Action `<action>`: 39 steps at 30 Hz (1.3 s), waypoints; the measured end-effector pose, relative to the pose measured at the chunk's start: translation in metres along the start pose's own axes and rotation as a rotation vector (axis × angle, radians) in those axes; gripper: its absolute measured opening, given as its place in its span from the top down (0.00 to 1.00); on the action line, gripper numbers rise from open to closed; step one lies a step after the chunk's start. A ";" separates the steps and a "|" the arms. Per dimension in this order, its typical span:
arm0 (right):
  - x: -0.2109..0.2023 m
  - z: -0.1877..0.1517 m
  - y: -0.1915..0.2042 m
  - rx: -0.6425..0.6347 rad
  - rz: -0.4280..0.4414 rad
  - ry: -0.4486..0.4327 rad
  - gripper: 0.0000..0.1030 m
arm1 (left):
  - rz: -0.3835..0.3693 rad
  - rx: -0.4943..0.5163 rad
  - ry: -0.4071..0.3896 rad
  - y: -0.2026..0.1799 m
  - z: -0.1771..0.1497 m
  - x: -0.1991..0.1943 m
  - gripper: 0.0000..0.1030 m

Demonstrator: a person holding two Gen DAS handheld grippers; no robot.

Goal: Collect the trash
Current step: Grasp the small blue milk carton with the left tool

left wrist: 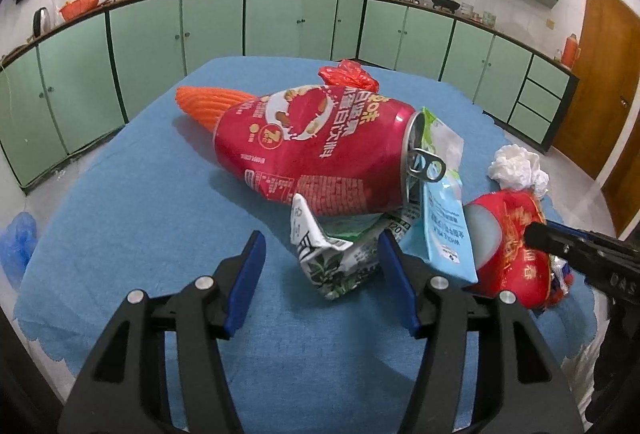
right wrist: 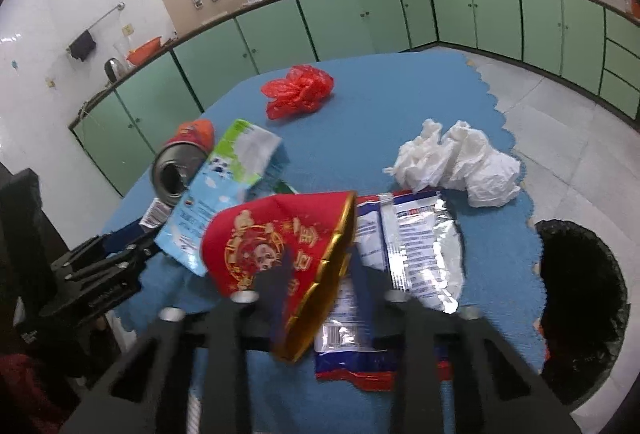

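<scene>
My left gripper [left wrist: 325,272] is open, its blue pads [left wrist: 251,276] on either side of a crumpled green-and-white wrapper [left wrist: 334,262] on the blue table cover [left wrist: 160,218]. Just beyond lie a red drink can [left wrist: 312,150] on its side, a light blue milk pouch [left wrist: 440,234] and an orange foam net [left wrist: 208,106]. My right gripper [right wrist: 316,286], also seen as a black finger [left wrist: 538,236], is shut on the wall of a red-and-gold paper cup [right wrist: 276,242] [left wrist: 508,250]. A foil wrapper [right wrist: 416,246] lies under and beside the cup.
A white tissue wad [right wrist: 460,162] [left wrist: 516,166] and a red plastic bag [right wrist: 300,90] [left wrist: 350,74] lie farther back. A black-lined bin [right wrist: 580,314] stands by the table's right edge. Green cabinets [left wrist: 280,22] ring the room. The left gripper [right wrist: 100,266] shows at left.
</scene>
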State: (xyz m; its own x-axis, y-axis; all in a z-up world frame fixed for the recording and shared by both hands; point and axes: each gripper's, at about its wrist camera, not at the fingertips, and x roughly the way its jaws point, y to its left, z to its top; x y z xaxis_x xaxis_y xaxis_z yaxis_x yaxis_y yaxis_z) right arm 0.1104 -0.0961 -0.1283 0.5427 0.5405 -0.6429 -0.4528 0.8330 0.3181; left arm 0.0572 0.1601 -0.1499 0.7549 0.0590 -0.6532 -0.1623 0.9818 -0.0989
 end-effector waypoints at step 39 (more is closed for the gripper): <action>-0.046 0.025 0.005 -0.058 0.061 -0.108 0.96 | -0.110 0.120 -0.025 -0.050 0.005 -0.018 0.45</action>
State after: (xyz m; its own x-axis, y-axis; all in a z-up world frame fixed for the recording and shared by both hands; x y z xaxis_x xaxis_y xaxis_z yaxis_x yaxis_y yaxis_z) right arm 0.1010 -0.1140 -0.0794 0.5843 0.6019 -0.5443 -0.5257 0.7917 0.3112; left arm 0.0545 0.1111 -0.1294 0.7798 -0.0475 -0.6243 -0.0015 0.9970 -0.0777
